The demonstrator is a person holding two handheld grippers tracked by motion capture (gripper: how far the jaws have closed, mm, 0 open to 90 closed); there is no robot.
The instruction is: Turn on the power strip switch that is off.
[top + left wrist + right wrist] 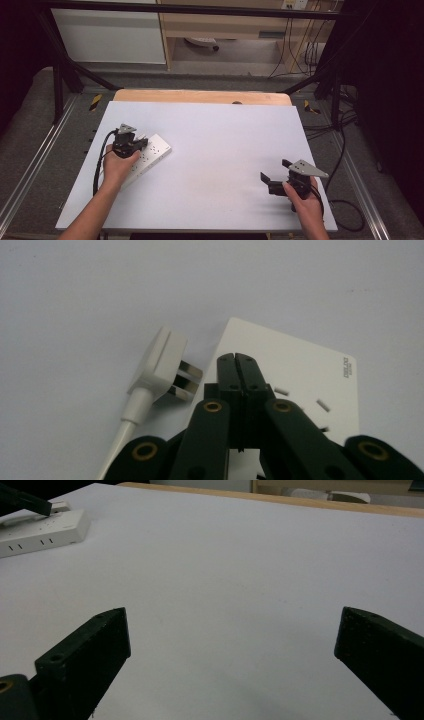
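A white power strip point(152, 151) lies on the left part of the white table point(220, 145). My left gripper point(140, 144) hovers over it, shut with nothing between the jaws. In the left gripper view its closed tips point(236, 360) sit above the power strip point(305, 372), near the slotted sockets. A white plug point(161, 360) with its metal prongs bare and its cable trailing lies on the table just beside the strip's end. My right gripper point(275, 170) is at the front right, open and holding nothing. In the right gripper view it point(232, 625) faces across the table toward the power strip point(42, 530).
The table's wooden far edge point(200, 96) runs along the back. Black frame legs point(60, 75) and loose cables point(345, 150) stand on the floor around the table. Wide bare surface point(240, 565) lies between the two grippers.
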